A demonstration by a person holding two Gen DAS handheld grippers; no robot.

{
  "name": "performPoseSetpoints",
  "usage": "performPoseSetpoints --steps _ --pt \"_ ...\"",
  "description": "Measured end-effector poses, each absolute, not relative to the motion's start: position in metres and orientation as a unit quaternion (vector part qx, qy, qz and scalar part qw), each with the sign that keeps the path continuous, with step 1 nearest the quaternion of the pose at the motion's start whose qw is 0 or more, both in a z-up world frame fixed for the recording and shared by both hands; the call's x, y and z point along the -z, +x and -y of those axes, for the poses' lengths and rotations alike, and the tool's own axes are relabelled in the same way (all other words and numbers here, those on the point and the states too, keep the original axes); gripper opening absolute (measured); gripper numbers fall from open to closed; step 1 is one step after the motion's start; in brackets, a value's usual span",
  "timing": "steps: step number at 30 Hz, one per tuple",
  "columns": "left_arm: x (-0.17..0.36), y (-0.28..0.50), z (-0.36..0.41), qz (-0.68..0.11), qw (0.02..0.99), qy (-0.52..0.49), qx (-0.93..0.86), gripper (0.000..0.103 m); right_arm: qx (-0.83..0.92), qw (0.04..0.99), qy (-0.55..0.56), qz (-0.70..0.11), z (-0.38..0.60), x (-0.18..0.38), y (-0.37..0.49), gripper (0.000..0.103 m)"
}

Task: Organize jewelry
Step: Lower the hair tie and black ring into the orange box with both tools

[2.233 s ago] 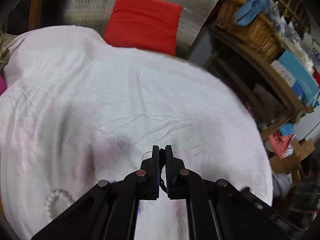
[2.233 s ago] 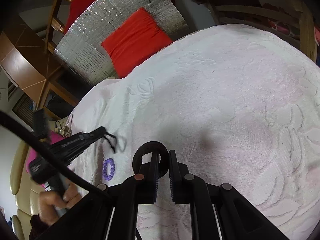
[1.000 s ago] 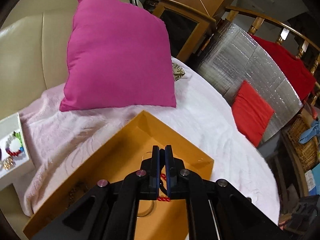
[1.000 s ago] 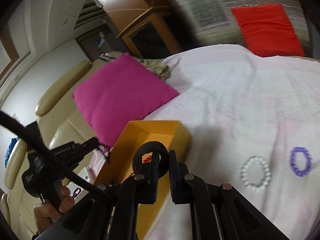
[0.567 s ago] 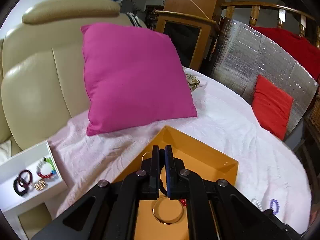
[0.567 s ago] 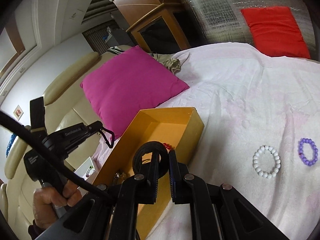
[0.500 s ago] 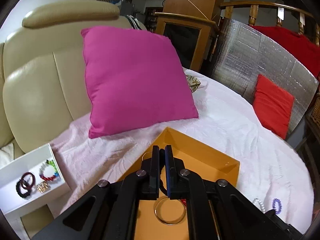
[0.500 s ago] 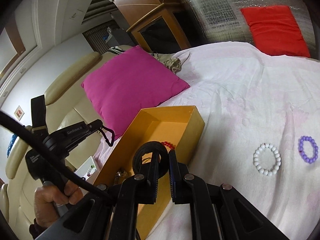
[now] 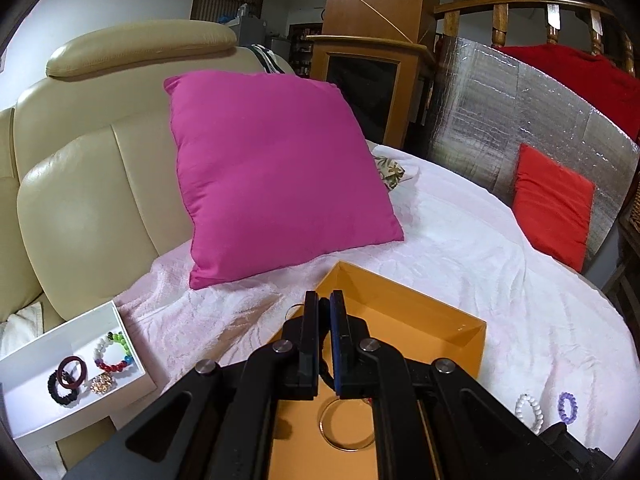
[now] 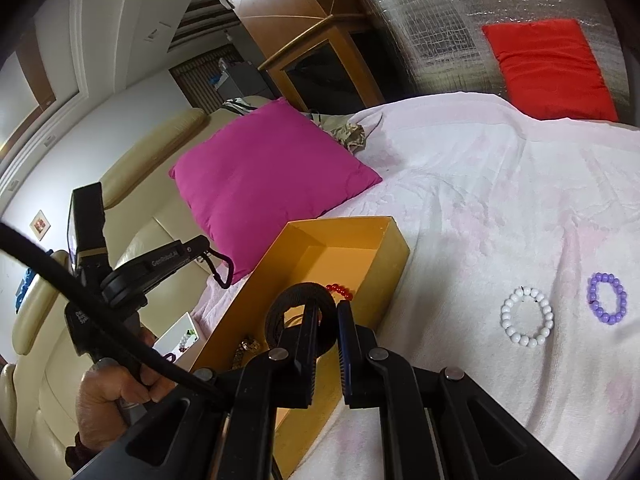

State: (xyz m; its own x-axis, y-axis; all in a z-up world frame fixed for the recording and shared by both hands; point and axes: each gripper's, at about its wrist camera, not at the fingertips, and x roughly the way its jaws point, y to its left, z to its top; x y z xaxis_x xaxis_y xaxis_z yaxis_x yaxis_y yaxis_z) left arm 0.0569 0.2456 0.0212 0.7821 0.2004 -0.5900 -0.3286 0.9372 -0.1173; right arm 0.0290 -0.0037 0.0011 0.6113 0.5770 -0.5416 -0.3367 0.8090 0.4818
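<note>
A: Jewelry is split up here: a gold bangle (image 9: 347, 424) and a red bead bracelet (image 10: 340, 291) lie in the orange box (image 10: 394, 258), while a white bead bracelet (image 10: 527, 316) and a purple bead bracelet (image 10: 607, 298) lie loose on the pink blanket (image 10: 500, 208), off the box's right side.

B: And the hand-held grippers?

A: The right hand-held gripper (image 10: 329, 330) is clenched on a black hair tie (image 10: 298, 300), its loop standing above the box's near end. The left hand-held gripper (image 9: 324, 334) is clenched on a thin dark cord with a small wire ring; I can't tell what piece it is.

B: Which is nearer the box?

A: Both hang over it. The box's long axis runs away from the right gripper toward the pink pillow (image 10: 272, 168), and the open interior lies straight ahead and below it. I'd judge a short dip suffices to drop the tie inside.

B: Anything else nearby?

A: A white tray (image 9: 64, 344) holding sorted bracelets, at the blanket's left edge, nearer the left hand (image 10: 108, 396).
</note>
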Motion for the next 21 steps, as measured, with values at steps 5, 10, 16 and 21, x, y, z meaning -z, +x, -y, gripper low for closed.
performPoseSetpoints --steps 5,10,16,21 --pt "-0.022 0.056 -0.247 -0.297 0.938 -0.102 -0.145 0.005 -0.269 0.878 0.165 -0.36 -0.006 0.001 0.028 0.01" --pt "-0.022 0.055 -0.252 -0.298 0.937 -0.099 -0.153 0.005 -0.278 0.875 0.157 -0.365 -0.019 0.005 0.029 0.01" --pt "-0.022 0.054 -0.257 -0.298 0.936 -0.091 -0.164 0.005 -0.288 0.868 0.155 -0.374 -0.032 0.013 0.03 0.01" --pt "-0.021 0.053 -0.259 -0.299 0.935 -0.081 -0.174 0.005 -0.297 0.862 0.151 -0.383 -0.044 0.02 0.029 0.01"
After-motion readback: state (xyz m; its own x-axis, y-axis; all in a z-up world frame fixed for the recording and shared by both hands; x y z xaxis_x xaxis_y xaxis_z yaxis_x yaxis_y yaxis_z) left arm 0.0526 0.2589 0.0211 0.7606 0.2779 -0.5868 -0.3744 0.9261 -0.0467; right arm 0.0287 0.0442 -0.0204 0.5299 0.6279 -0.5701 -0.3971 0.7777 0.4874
